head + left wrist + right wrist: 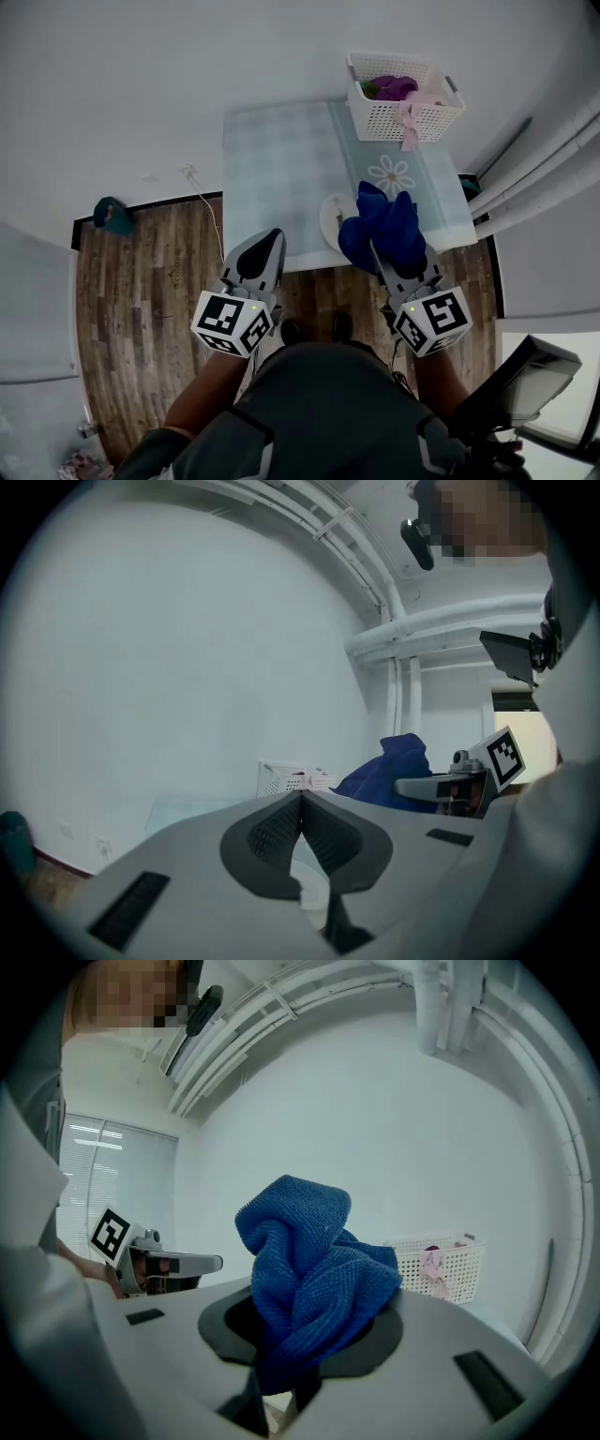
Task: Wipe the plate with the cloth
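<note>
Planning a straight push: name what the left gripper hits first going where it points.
Likely the bare table, though, pointing nearly level, the left gripper might clear it; depth is unclear.

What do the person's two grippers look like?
Both the left gripper and right gripper have pale grey, tapered bodies with dark grey pads inside the jaws. Each carries a white cube printed with black square markers. The person wears dark grey clothing.
</note>
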The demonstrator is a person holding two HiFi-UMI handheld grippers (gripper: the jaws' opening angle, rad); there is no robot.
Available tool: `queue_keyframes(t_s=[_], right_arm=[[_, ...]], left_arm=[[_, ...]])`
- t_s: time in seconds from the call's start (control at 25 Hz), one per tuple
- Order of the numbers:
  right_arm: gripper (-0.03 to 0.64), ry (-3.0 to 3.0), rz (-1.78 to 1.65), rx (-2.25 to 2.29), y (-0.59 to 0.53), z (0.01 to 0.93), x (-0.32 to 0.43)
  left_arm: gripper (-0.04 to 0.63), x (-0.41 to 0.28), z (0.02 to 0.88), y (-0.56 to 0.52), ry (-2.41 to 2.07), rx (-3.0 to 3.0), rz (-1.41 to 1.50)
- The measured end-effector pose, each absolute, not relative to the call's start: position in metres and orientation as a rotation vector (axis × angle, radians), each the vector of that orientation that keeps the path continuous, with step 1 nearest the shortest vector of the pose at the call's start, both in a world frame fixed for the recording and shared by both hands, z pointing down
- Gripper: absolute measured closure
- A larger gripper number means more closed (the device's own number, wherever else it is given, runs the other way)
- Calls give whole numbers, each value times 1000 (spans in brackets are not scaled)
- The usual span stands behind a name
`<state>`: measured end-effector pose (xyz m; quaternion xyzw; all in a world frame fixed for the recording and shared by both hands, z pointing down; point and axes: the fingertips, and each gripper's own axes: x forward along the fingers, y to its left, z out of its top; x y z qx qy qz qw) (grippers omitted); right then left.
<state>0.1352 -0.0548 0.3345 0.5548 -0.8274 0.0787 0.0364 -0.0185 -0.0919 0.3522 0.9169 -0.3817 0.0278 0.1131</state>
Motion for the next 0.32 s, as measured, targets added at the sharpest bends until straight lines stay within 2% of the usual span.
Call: queue_keyframes(t_s=[0.32], right_arm=[[488,-2537,239,1699,-53,332,147]], left_arm=[[586,-2,345,-86,-1100,2707,57]])
